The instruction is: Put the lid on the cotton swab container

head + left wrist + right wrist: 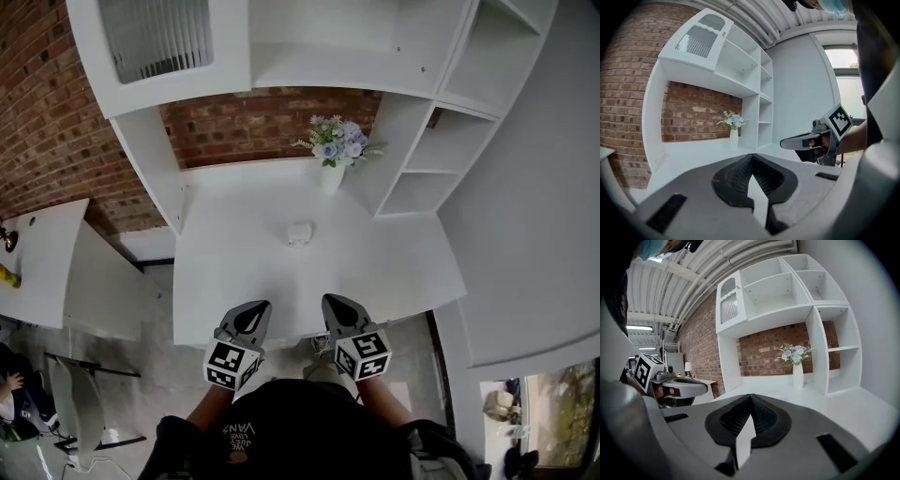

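Left gripper (255, 309) and right gripper (336, 305) side by side at lower centre, jaws closed, empty; cotton swab container (299, 233) well apart, mid-frame.

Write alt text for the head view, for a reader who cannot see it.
The left gripper and right gripper, jaws shut, empty, hover over the near edge of a white desk. A small white container sits mid-desk, a flower vase behind it.

Two tongs (262, 306) (329, 301), one white container (299, 233), one flower vase (333, 174), one white desk (230, 277)
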The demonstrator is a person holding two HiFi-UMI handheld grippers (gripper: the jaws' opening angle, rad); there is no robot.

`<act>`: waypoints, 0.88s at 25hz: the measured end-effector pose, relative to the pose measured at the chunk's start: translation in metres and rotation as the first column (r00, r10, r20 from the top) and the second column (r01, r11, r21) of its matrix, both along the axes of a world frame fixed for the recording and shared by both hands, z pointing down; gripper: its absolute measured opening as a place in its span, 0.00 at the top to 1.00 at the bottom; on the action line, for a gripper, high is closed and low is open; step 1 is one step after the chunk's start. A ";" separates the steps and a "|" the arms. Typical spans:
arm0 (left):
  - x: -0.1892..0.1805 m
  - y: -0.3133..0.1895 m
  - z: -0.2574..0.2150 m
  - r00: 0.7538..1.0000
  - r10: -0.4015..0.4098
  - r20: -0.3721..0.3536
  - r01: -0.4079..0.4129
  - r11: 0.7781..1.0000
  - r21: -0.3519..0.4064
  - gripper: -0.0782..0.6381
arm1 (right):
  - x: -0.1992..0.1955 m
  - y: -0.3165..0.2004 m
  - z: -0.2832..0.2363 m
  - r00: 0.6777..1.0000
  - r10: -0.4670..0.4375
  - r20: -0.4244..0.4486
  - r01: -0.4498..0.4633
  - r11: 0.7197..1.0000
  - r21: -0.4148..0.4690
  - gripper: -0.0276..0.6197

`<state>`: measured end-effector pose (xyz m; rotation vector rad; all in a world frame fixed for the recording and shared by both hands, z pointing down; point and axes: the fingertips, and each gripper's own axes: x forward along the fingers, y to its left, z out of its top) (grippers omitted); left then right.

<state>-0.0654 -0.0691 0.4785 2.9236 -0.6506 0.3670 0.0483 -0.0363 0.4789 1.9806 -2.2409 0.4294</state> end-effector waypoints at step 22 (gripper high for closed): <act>0.012 -0.021 -0.010 0.999 -0.005 -0.035 0.006 1.000 0.007 0.88 | 0.011 -0.021 -0.009 1.000 0.002 -0.010 -0.002 1.000 0.005 0.96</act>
